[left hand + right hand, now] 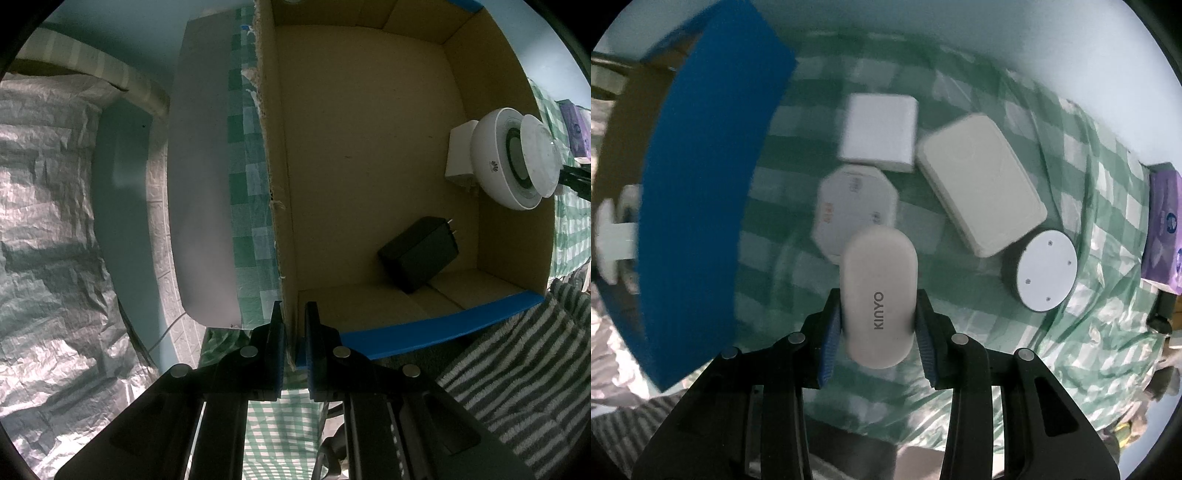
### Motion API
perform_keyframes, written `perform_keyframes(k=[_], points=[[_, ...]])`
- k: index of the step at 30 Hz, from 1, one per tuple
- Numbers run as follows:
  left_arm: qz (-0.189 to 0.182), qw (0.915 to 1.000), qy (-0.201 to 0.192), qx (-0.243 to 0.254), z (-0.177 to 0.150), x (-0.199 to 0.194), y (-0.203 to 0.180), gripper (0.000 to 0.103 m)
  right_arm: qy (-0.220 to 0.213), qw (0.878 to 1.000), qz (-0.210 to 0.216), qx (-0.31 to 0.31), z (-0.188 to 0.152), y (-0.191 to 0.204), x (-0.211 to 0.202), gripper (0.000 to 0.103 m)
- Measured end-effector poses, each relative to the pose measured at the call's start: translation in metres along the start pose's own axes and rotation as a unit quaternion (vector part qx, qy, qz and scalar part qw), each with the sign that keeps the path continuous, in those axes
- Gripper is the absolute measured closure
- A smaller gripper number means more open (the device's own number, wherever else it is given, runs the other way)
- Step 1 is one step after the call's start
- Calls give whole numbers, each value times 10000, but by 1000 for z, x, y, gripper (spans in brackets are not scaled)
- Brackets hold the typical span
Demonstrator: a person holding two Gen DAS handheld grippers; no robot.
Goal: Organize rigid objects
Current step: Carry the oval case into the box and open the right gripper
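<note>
At the bottom of the right wrist view, the right gripper [878, 325] pinches a white oval device [878, 295] marked KINYO between its blue pads. Beyond it, on the green checked cloth [1082, 258], lie an octagonal white box [855, 206], a square white box [881, 133], a cream rectangular box [982, 181] and a round disc [1047, 271]. In the left wrist view, the left gripper [294, 317] is closed on the wall of the cardboard box [365, 166]; inside, at right, are a black adapter [417, 254] and a white round speaker [513, 158].

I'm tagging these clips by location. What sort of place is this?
Probably a home, at a table used for tidying: a green checked tablecloth, a cardboard box part-filled with a black power adapter, and a purple tissue pack nearby.
</note>
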State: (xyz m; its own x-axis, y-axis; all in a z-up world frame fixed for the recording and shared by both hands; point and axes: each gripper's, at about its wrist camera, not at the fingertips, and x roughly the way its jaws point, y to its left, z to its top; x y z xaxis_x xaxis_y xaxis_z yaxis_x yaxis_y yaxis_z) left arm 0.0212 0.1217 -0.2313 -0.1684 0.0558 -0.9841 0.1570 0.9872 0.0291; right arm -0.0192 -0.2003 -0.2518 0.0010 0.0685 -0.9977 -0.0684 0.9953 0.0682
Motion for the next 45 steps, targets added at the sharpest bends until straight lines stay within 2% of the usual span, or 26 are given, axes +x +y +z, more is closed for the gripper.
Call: perform_keyframes(k=[6, 15, 25, 36, 41, 45], points=[[-3, 10000, -17, 28, 0, -1, -2, 95, -200, 9993, 201, -260, 2, 25, -33, 66], [7, 10000, -29, 40, 0, -2, -2, 95, -505, 9953, 369, -734, 33, 77, -74, 66], [-5, 10000, -37, 44, 1, -2, -1, 95, -636, 9908, 319, -1150, 64, 133, -72, 66], [-9, 10000, -38, 41, 2, -2, -1, 95, -526, 9891, 140, -1366, 74, 156, -56, 66], [-15, 10000, -42, 30, 2, -3, -1, 95, -505, 9877, -100, -1474, 74, 164, -50, 64], [-18, 10000, -40, 29, 2, -3, -2, 95, -542, 9881, -38, -1439, 72, 163, -51, 64]])
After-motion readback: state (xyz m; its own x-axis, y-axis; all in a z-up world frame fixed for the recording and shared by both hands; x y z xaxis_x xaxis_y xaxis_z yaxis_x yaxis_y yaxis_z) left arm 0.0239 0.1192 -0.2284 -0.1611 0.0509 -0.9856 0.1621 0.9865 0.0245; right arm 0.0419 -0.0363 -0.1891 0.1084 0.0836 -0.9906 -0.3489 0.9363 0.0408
